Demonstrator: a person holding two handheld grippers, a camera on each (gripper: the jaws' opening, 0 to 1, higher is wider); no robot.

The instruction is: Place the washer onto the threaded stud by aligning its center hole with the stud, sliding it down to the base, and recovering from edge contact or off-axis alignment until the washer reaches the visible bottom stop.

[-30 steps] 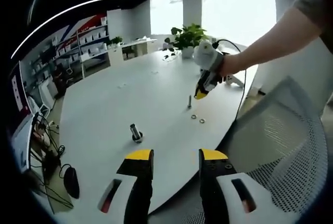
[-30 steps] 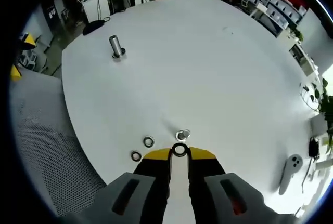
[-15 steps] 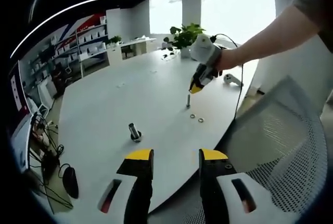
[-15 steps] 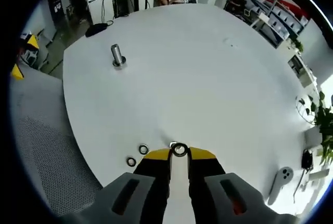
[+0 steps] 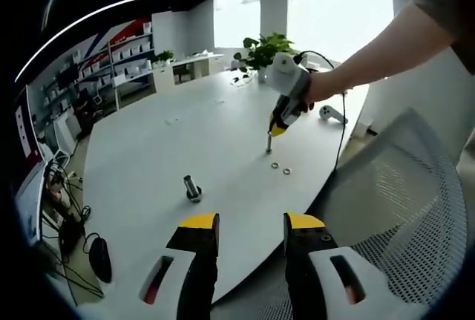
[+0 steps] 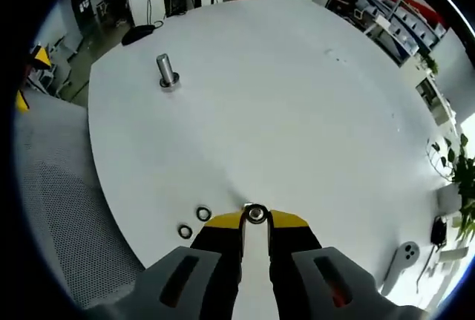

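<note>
My right gripper (image 6: pixel 256 221) is shut on a small steel washer (image 6: pixel 256 214), held flat between its yellow tips. In the left gripper view, a person's hand holds that right gripper (image 5: pixel 276 129) tip-down just above the thin upright threaded stud (image 5: pixel 269 144) on the white table. In the right gripper view the stud lies under the washer, and I cannot tell whether it is in the hole. My left gripper (image 5: pixel 251 223) is open and holds nothing, near the table's front edge.
Two spare washers (image 6: pixel 203 214) (image 6: pixel 185 231) lie beside the stud, also seen as washers (image 5: pixel 280 168). A thicker metal post (image 5: pixel 193 188) (image 6: pixel 165 71) stands apart. A mesh chair (image 5: pixel 401 186), a mouse (image 5: pixel 100 259) and a white controller (image 5: pixel 330 112) ring the round table (image 6: pixel 297 112).
The right gripper has carried the washer across until it sits over the stud; the stud's top, first seen beyond the washer, is now hidden under it. The left gripper stayed still.
</note>
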